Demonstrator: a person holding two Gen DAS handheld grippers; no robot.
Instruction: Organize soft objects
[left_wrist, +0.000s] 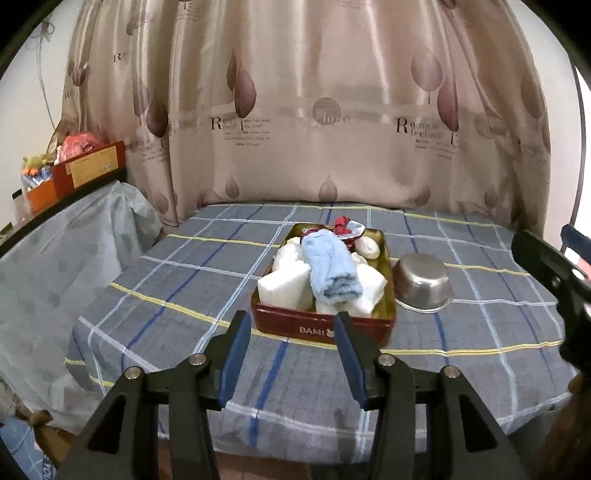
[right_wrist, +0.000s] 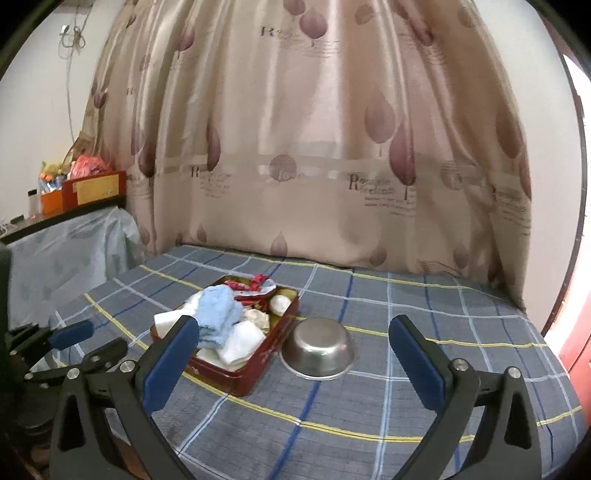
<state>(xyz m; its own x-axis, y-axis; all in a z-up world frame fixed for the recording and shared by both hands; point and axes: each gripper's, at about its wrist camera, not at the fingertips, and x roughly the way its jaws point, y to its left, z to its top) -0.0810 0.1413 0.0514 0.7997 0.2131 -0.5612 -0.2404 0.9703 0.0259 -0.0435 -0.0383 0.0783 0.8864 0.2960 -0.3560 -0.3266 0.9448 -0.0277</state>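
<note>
Both grippers hang over the near edge of the checked tablecloth (left_wrist: 480, 332), holding nothing: the left gripper (left_wrist: 291, 332) with jaws partly apart, the right gripper (right_wrist: 291, 343) spread wide. Mid-surface sits a red tin (left_wrist: 317, 328) piled with soft things, a rolled blue towel (left_wrist: 332, 269) on top, white pieces (left_wrist: 282, 288), perhaps sponges, beneath. Just beside its right wall stands an upturned steel bowl (left_wrist: 423, 282).

Readable lettering: one brand on the tin, script on the curtain

The red tin (left_wrist: 321, 328) carries "BAMI" in pale letters on its near wall; the curtain (left_wrist: 332, 110), at twelve o'clock from the tin, shows "love" in a round emblem and words starting with a large "R", the rest too blurred to read.
</note>
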